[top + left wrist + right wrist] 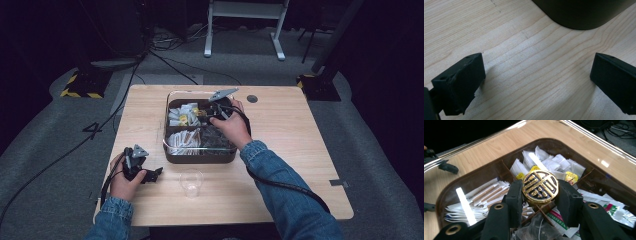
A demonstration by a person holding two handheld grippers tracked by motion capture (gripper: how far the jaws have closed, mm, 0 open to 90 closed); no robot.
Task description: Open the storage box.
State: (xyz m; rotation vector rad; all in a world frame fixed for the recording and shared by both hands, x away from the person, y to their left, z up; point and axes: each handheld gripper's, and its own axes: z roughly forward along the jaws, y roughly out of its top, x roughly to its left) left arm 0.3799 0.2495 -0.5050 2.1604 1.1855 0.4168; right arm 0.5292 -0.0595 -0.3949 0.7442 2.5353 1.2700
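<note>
Item: dark compartment box [200, 156] with rounded corners, standing near the middle of the wooden desk [300, 150]. Dividers split it into four compartments.

Lid: clear lid [599, 147] over the box, fitted with a round gold-and-black knob [540, 187] at its centre. The right gripper [540, 195] has its jaws clamped on this knob, one pad on each side. In the high view the lid's left edge [165, 120] shows as a clear rim along the box.

Contents, as seen through the lid:
- far-left compartment in the high view: white sachets with yellow tags [181, 116], loosely heaped.
- near-left compartment in the high view: long paper-wrapped sticks [184, 141], laid side by side.
- remaining two compartments: clear and white packets [614, 210], some with red and green print; what they hold cannot be made out.

Second container: clear plastic cup [191, 182], upright on the desk in front of the box, apart from it; its contents cannot be told.

Left gripper [145, 172]: resting low over the desk at the left front, well apart from the box, jaws wide apart with bare wood between them.
</note>
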